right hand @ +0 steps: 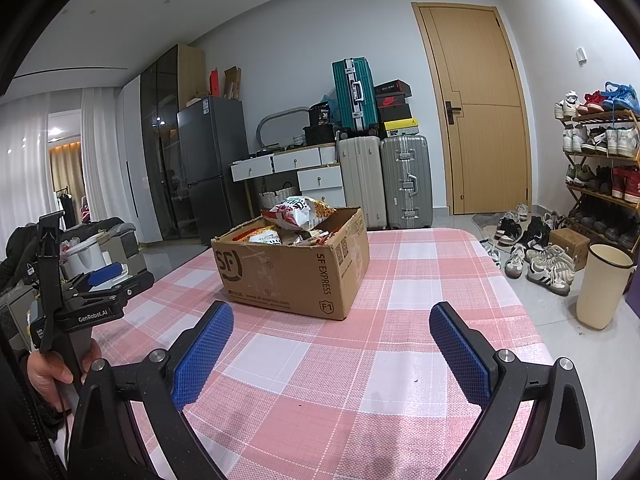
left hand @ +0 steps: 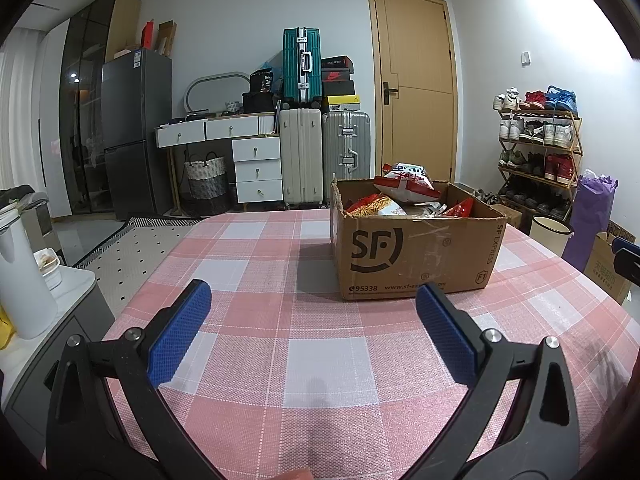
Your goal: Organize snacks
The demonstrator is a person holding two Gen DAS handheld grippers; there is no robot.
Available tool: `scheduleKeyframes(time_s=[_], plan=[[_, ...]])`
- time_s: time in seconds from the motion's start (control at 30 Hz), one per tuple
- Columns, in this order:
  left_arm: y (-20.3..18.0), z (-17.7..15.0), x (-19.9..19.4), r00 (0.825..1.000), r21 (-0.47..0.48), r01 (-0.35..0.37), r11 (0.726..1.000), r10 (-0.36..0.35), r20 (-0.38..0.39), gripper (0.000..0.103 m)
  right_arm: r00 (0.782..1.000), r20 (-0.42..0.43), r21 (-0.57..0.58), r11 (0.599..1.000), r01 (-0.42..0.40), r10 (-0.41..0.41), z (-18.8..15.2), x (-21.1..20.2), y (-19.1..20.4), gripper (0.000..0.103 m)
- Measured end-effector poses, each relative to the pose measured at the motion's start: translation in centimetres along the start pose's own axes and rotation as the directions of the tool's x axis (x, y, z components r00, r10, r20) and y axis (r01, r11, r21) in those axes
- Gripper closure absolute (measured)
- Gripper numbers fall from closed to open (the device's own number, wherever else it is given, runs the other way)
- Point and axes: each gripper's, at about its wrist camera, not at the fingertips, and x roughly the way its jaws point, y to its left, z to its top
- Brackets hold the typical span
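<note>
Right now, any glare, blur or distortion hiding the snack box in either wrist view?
Left wrist: cardboard box sharp, casts a soft shadow leftward on the tablecloth; fisheye bends the door. Right wrist: box equally clear, no glare; black vignette at the corners.

Room: white walls; wooden door (left hand: 416, 80) at 1 o'clock; shoe rack (left hand: 538, 152) at 3; stacked suitcases (left hand: 320, 128) at 12; grey fridge (left hand: 134, 132) at 10; glossy tiled floor (right hand: 600, 352).
</note>
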Motion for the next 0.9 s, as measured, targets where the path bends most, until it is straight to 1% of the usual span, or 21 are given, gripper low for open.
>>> scheduleKeyframes(time_s=[0.7,0.9], plan=[[-0.19,0.04,-0.10,1.000,-0.010,-0.005,1.000,0.005,-0.002,0.001,1.000,0.001,0.001,1.000,0.000,0.000,0.03,-0.09,0.06,0.003],[-0.53,0.14,-0.23,1.000,-0.009,-0.016,1.000,0.016,0.014,0.001,1.000,0.001,0.001,1.000,0.000,0.000,0.01,-0.07,0.04,0.003]])
